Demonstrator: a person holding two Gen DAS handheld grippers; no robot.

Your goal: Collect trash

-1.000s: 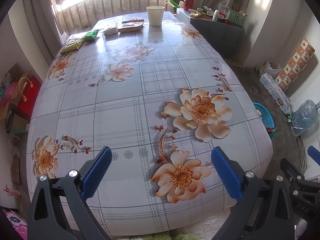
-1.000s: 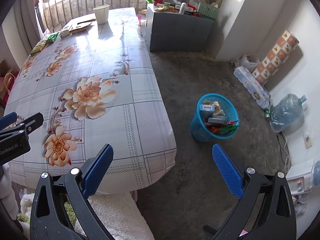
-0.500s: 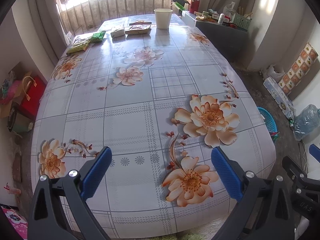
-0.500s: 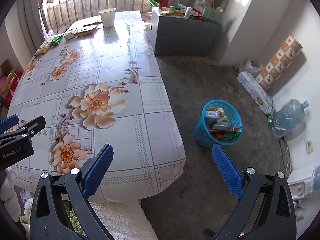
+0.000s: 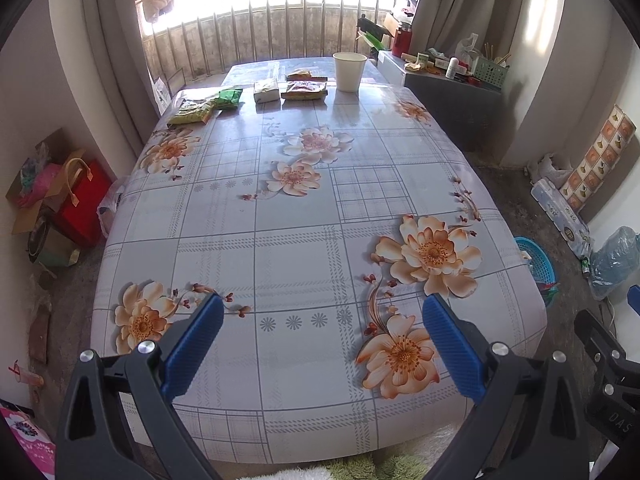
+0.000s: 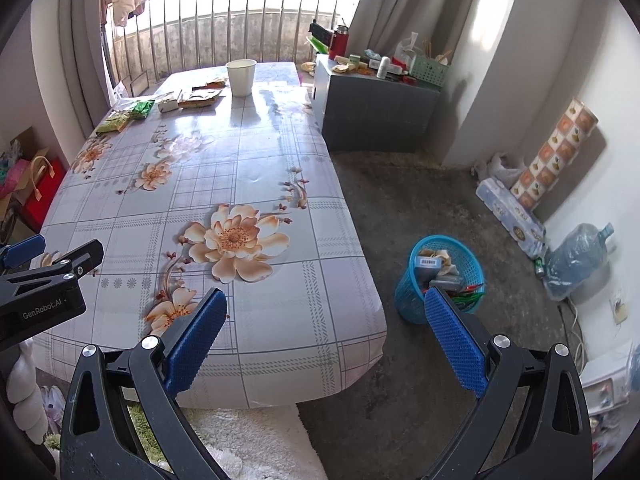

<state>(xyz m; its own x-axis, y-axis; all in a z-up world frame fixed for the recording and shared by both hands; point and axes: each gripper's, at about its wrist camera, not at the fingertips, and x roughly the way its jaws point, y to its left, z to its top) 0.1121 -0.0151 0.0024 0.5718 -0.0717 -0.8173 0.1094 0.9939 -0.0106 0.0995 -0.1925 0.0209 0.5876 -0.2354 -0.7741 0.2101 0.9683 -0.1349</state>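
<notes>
Trash lies at the far end of the flowered table (image 5: 296,248): a yellow-green snack packet (image 5: 192,112), a green packet (image 5: 230,97), a pale wrapper (image 5: 267,91), an orange-brown packet (image 5: 304,90) and a white paper cup (image 5: 349,71). The same cup (image 6: 241,76) and packets (image 6: 200,98) show in the right wrist view. A blue mesh basket (image 6: 440,284) with rubbish in it stands on the floor right of the table. My left gripper (image 5: 320,336) hangs open over the table's near edge, holding nothing. My right gripper (image 6: 324,332) is open too, over the table's near right corner.
A grey cabinet (image 6: 376,116) cluttered with bottles stands beyond the table's right side. A water jug (image 6: 576,260), a patterned roll (image 6: 556,160) and a packet lie along the right wall. Red bags (image 5: 80,204) sit on the floor at left. A white-green rug (image 6: 248,436) lies below.
Both grippers have pulled back and tilted up, so more of the room and the window shows. The far trash items appear lower in view. Both stay open.
</notes>
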